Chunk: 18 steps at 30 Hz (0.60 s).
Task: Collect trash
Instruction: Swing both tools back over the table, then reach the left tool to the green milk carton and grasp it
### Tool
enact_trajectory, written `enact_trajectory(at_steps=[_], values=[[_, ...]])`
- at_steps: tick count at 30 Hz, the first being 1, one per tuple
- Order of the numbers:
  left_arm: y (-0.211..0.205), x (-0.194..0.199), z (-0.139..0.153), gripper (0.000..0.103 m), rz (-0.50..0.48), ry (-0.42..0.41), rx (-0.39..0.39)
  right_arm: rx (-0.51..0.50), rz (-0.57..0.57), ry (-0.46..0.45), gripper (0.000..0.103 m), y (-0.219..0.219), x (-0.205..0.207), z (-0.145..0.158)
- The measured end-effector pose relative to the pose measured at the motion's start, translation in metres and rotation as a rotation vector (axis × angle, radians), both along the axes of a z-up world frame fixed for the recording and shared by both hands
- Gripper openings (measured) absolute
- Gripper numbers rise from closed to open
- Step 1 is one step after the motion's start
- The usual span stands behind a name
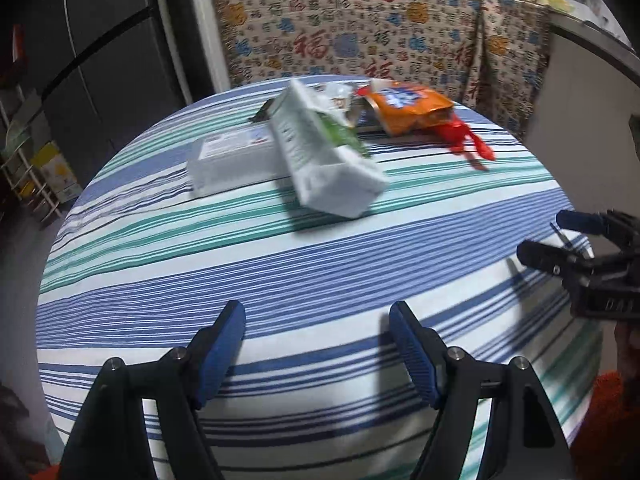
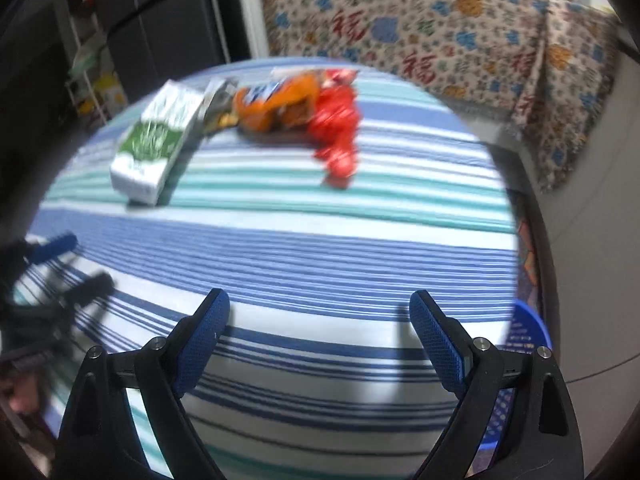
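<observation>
Trash lies at the far side of a round table with a striped cloth [image 1: 280,280]. A white and green carton [image 1: 324,152] lies on its side, resting partly on a flat white box [image 1: 232,160]. Behind them are an orange snack bag [image 1: 408,106] and a crumpled red wrapper [image 1: 468,144]. The right wrist view shows the carton [image 2: 154,140], the orange bag [image 2: 276,104] and the red wrapper [image 2: 336,132]. My left gripper [image 1: 318,316] is open and empty over the near edge. My right gripper [image 2: 320,308] is open and empty, and shows at the right in the left wrist view [image 1: 540,236].
A patterned cloth [image 1: 380,28] covers furniture behind the table. A dark cabinet [image 1: 100,60] and a shelf rack [image 1: 28,168] stand at the left. A blue basket [image 2: 528,328] sits on the floor beside the table's right edge.
</observation>
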State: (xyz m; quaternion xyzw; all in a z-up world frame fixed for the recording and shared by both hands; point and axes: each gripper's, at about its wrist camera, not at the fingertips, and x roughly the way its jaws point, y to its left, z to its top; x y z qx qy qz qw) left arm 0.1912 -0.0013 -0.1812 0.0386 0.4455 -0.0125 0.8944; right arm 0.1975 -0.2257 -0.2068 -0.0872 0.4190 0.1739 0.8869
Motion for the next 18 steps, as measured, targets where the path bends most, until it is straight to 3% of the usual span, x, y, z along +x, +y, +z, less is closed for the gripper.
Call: enact_trajectory(at_steps=[6,10,15,18], values=[[0.016,0.011,-0.004,0.085,0.014,0.005,-0.052,-0.037,0.024,-0.008,0.094,0.021,0.012,-0.009],[0.014,0.013,-0.004,0.085,0.003,0.006,-0.058,-0.035,0.017,-0.018,0.099,0.022,0.019,-0.011],[0.021,0.012,0.025,0.085,-0.029,-0.081,-0.207,-0.033,0.022,-0.020,0.100,0.020,0.023,-0.011],[0.017,0.032,0.034,0.085,-0.042,-0.065,-0.272,-0.030,0.028,-0.019,0.101,0.022,0.018,-0.011]])
